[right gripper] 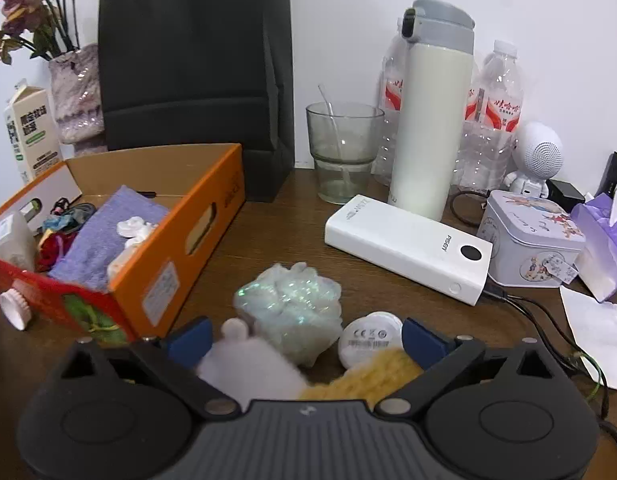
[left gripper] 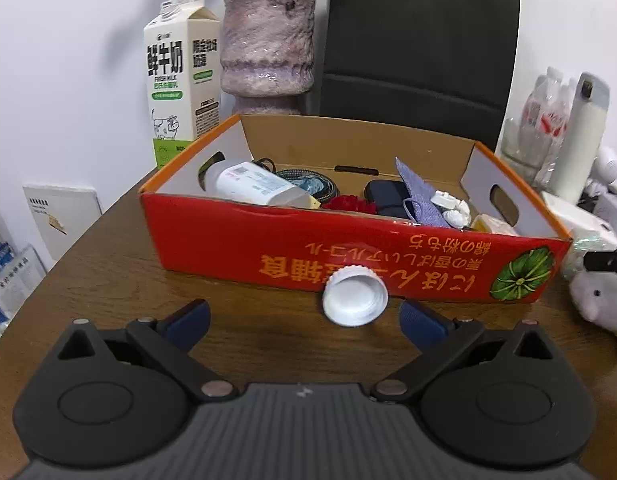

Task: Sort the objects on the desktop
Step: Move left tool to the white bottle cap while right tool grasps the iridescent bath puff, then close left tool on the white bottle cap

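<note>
A white bottle cap [left gripper: 355, 296] lies on the wooden table [left gripper: 108, 280], open side toward the camera, leaning against the red front wall of the cardboard box [left gripper: 268, 240]. The left gripper [left gripper: 304, 320] stands spread wide just short of it, its blue-padded fingers [left gripper: 188, 318] apart on either side and touching nothing; the cap sits nearer the right-hand pad. The box holds a white plastic bottle [left gripper: 252, 184] on its side, a coiled cable, a dark case [left gripper: 384, 196], a purple cloth [left gripper: 418, 196] and small white pieces [left gripper: 452, 204]. From the right wrist view, the right gripper [right gripper: 304, 336] is also spread wide, with a pale plush toy [right gripper: 248, 364] and something yellow and fuzzy [right gripper: 368, 376] lying between its fingers; whether the pads touch them cannot be told. Just ahead sit a shimmering mesh puff [right gripper: 292, 304] and a small round white disc [right gripper: 370, 338], and farther right a white power bank [right gripper: 408, 248], a printed tin [right gripper: 528, 244], a glass [right gripper: 344, 156] and a white flask [right gripper: 432, 120]. Behind the box stand a milk carton [left gripper: 180, 80], a marbled vase [left gripper: 268, 48] and a black bag [left gripper: 420, 52].
</note>
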The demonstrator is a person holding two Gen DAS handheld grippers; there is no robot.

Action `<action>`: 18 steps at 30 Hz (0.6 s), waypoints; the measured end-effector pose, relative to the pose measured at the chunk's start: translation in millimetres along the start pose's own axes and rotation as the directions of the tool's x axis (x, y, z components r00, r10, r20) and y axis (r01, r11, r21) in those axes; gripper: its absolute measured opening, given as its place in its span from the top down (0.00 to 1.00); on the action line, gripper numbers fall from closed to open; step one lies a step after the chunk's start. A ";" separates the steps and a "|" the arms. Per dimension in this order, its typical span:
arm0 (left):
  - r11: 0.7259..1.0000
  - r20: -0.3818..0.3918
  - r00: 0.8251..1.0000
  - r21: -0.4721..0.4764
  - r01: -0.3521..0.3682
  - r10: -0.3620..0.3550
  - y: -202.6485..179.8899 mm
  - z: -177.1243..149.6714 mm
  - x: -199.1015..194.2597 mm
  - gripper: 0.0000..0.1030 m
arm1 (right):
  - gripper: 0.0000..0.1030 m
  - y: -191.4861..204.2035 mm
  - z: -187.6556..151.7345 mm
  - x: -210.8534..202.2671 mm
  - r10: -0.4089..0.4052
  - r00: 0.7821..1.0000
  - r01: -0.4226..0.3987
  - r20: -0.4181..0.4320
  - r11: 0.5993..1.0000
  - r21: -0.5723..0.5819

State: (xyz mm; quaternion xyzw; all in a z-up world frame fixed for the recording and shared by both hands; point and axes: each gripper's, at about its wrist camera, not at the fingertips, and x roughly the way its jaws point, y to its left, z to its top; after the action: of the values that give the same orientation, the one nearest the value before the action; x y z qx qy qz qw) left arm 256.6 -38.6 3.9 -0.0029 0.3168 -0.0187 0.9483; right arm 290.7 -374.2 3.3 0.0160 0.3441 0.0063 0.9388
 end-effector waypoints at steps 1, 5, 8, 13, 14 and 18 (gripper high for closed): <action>1.000 -0.003 1.000 0.000 -0.019 0.019 -4.1 0.5 3.9 0.00 | 0.05 -2.4 2.1 3.8 0.008 1.000 -0.008 0.000 1.000 0.005; 0.996 -0.027 0.996 0.002 -0.088 0.088 -17.2 1.8 22.6 0.03 | 0.18 -7.7 9.2 21.9 0.034 0.999 -0.033 -0.016 0.999 0.032; 0.995 -0.039 0.995 -0.019 -0.094 0.093 -20.2 5.0 30.7 0.09 | 0.29 -8.3 11.9 27.7 0.040 0.999 -0.039 -0.018 0.998 0.039; 0.997 -0.037 0.996 -0.014 -0.077 0.076 -32.6 6.0 33.9 0.14 | 0.47 -6.7 11.0 28.0 0.068 0.998 -0.068 -0.015 0.997 0.037; 0.997 -0.040 0.997 -0.010 -0.071 0.070 -34.8 5.9 34.7 0.17 | 0.52 -7.1 11.3 28.0 0.072 0.997 -0.071 -0.012 0.997 0.038; 0.998 -0.067 0.996 -0.004 -0.055 0.055 -36.4 1.3 38.1 0.45 | 0.54 -11.1 12.0 25.6 0.081 0.997 -0.081 0.004 0.995 0.059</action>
State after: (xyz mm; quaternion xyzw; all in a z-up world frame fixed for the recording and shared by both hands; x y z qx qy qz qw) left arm 286.6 -76.4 -17.4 0.0038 0.3486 0.0083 0.9372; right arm 318.0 -385.0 -4.5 0.0577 0.3425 0.0339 0.9371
